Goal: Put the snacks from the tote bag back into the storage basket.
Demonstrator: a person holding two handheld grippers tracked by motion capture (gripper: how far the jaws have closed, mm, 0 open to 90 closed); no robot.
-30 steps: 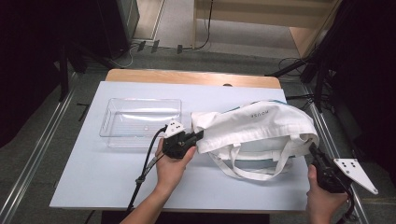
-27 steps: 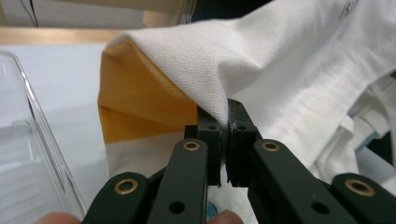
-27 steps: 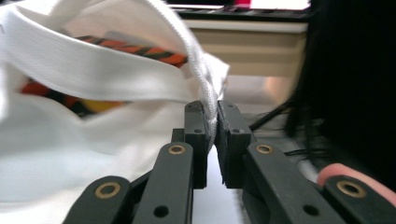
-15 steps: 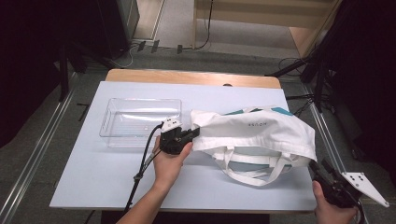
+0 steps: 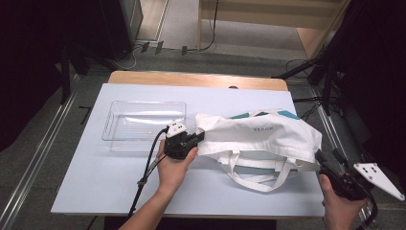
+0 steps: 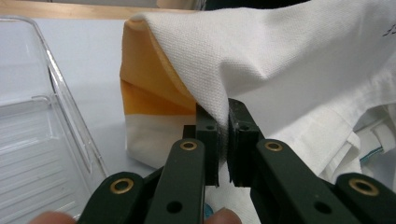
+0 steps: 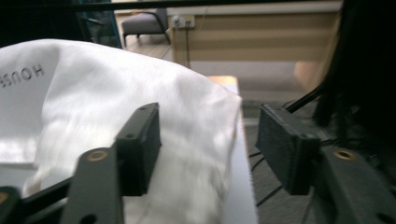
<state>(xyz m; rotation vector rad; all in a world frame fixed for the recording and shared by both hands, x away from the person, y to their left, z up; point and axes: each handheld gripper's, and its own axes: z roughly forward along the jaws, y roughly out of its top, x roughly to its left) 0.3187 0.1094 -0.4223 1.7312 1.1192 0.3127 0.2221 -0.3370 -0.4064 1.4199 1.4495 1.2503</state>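
Both tongs by white tote bag (image 5: 268,136) on table (image 5: 95,167): left tongs (image 6: 223,140) clamped on bag's corner beside clear tray (image 5: 143,125); right tongs (image 7: 210,140) wide apart, now back off bag's right end

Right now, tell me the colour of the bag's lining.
Orange above white, under the bag, clearest in the left gripper view.

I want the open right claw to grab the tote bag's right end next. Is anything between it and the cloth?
Nothing visible is. The right claw is open, and the tote bag lies straight ahead past its jaws with only bare table edge between. The left claw is shut on the bag's other end, beside the clear tray.
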